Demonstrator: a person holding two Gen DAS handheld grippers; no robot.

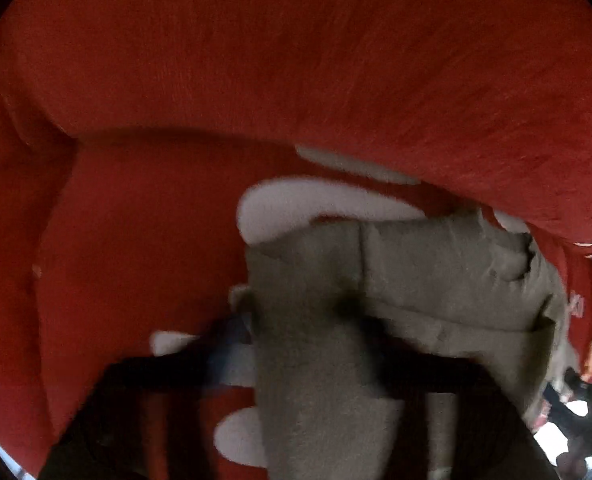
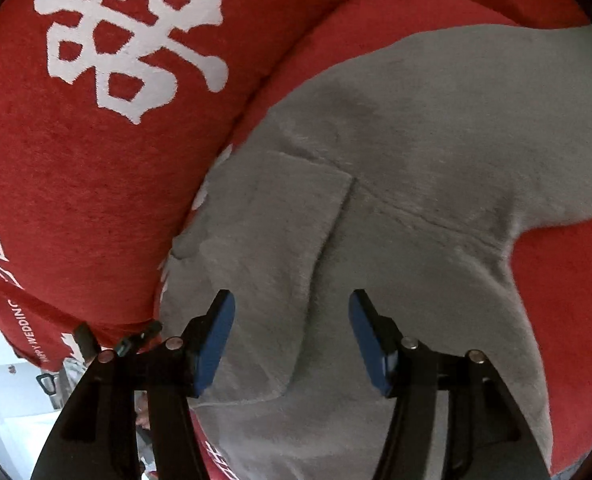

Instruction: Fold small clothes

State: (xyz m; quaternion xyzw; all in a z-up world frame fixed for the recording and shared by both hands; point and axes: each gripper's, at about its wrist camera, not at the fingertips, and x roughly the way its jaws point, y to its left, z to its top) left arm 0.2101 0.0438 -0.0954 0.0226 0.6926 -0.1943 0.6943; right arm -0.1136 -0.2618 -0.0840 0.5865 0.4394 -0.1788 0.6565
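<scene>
The grey garment [image 2: 396, 168] lies spread on the red cover [image 2: 96, 184], flat for folding, its length running from the near edge toward the far right, pocket near. The right gripper [image 2: 292, 340] hangs over it, jaws apart and holding nothing. The left gripper [image 1: 316, 360] looks pinched narrow on a grey fold, probably to lift it, though blur hides the pads.

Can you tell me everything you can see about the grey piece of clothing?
The grey garment looks soft and fuzzy, like fleece. It has a sewn-on patch pocket and seams. It lies spread but rumpled on a red cover with white print. The right gripper is open over it; the left gripper has grey cloth bunched between its fingers.
</scene>
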